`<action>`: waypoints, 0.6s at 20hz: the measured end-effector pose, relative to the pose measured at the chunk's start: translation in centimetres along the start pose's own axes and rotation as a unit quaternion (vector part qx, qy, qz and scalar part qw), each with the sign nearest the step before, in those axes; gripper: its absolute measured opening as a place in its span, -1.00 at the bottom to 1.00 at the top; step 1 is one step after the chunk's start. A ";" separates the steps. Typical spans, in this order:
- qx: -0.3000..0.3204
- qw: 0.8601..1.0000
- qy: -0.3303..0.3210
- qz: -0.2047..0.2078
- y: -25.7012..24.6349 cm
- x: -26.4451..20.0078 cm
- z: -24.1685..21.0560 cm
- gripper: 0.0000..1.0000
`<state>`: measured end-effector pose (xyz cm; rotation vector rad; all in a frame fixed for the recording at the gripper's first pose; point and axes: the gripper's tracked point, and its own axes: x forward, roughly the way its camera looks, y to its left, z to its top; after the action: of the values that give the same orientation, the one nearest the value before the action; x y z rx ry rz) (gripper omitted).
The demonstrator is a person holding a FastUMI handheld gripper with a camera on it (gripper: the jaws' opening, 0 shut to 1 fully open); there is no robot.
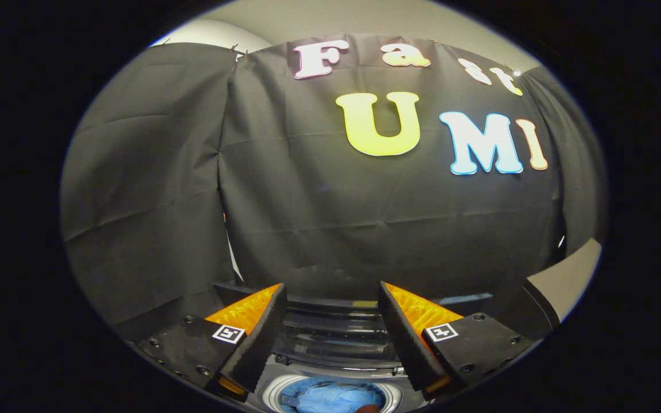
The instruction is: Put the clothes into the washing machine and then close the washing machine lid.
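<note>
Hand-held gripper (pixel 331 307) fingers spread, clothes (pixel 330 397) inside washing machine (pixel 330 350)

Light blue clothes (pixel 330 397) lie inside the washing machine (pixel 330 344), its lid (pixel 336 330) raised open.

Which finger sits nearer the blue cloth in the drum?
Neither clearly: the open gripper straddles the blue cloth, which lies in the washing machine drum between both fingers.

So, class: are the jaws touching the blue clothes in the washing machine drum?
Apart. In the gripper view the gripper is open, and the blue clothes lie down in the drum below, between the jaws, with dark lid between.
</note>
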<state>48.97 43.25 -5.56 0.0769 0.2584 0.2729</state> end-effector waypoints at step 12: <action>0.018 0.995 0.072 -0.067 -2.0 6.9 -2.5 0.97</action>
<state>55.21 43.27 -9.85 0.0743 0.4098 0.1408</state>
